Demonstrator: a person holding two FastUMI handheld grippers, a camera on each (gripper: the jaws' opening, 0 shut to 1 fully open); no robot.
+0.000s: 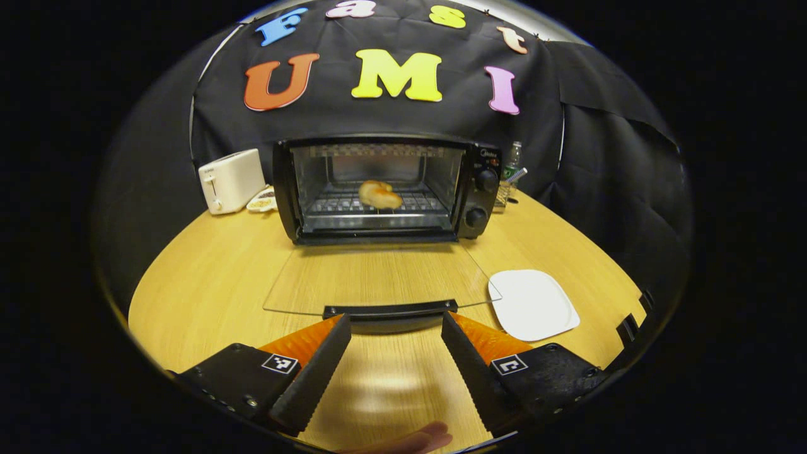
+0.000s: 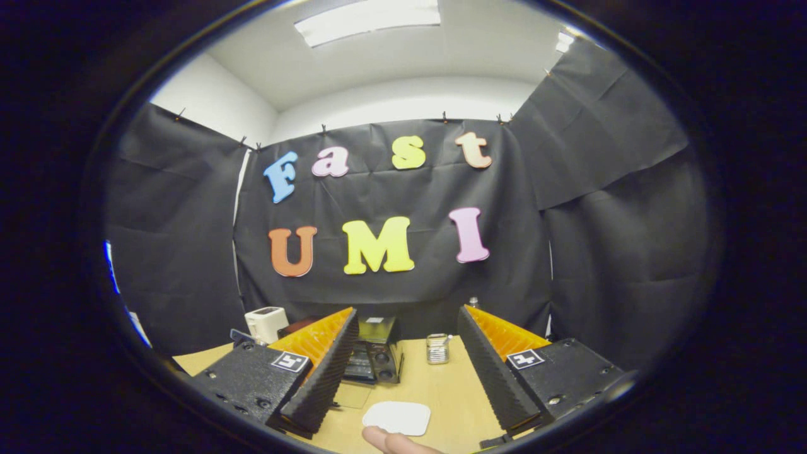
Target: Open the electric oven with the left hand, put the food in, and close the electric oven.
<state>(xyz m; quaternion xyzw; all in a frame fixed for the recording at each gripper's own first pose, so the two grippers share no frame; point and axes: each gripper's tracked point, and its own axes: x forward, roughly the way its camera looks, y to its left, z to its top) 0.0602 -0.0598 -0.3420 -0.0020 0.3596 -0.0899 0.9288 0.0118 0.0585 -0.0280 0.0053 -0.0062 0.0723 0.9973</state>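
electric oven (image 1: 384,189) at tabletop's (image 1: 208,277) far edge, glass door (image 1: 378,277) lying open flat | food (image 1: 379,194) on its rack | left gripper (image 1: 396,328) spread, empty, just before door handle (image 1: 391,310) | right gripper (image 2: 408,334) spread, empty | white plate (image 1: 533,304) right of door | toaster (image 1: 230,181) left of oven

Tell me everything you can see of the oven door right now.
The oven door is a clear glass panel, fully open and lying flat, hinged at the oven's lower front edge. A dark bar handle runs along its near edge. The left gripper is open, fingers either side of the handle, not clamping it.
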